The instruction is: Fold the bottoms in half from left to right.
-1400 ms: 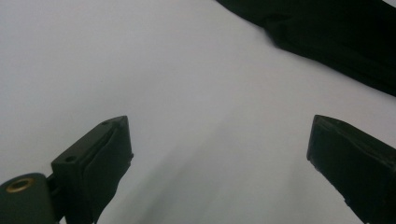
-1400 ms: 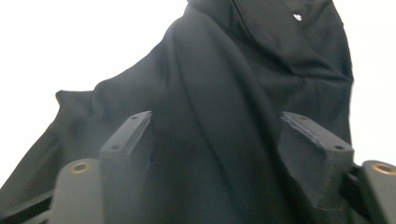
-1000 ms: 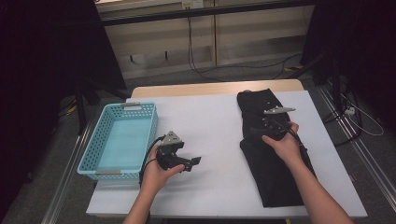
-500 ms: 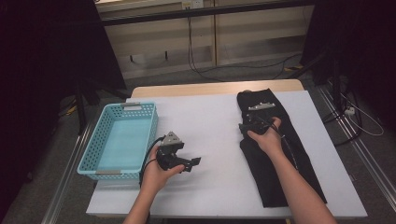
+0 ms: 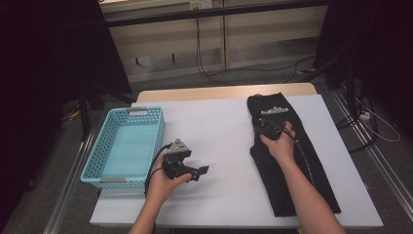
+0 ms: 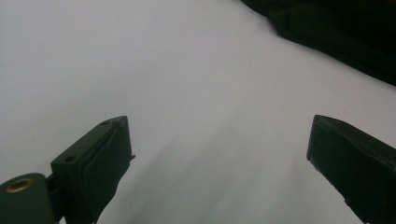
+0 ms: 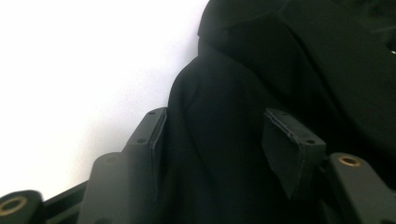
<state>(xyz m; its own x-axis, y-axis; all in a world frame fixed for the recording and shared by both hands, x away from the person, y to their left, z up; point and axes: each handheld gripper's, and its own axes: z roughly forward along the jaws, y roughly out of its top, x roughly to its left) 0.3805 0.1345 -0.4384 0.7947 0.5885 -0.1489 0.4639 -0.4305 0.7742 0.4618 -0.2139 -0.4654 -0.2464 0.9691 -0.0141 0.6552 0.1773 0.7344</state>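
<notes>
Folding or stowing of a dark garment, early stage. The right gripper (image 5: pixel 267 127) rests on the upper part of the black trousers (image 5: pixel 292 170), which lie flat along the right side of the white table cover (image 5: pixel 219 136); the garment's far end reaches just beyond the gripper and its long remainder trails back beneath the person's right forearm toward the near table edge. In the right gripper view, a raised fold of the black trousers (image 7: pixel 219 154) stands between the two jaws of the right gripper (image 7: pixel 215 135); the jaws have just been closing around this fold, and the left pad appears to touch the cloth, while a narrow gap seems to remain at the right pad, so a firm pinch cannot be confirmed. The left gripper (image 5: pixel 192 171) is held apart, well to the left of the right gripper, over bare cover; in the left gripper view the left gripper (image 6: pixel 219 140) has its jaws spread wide with nothing between them, the edge of the trousers (image 6: pixel 336 37) lying ahead of it. The blue basket (image 5: pixel 100 165) stands beside the left gripper, on its outer side, and holds nothing. Judged progress: the grasp is just being made; lifting, folding and any transfer to the basket all remain.
</notes>
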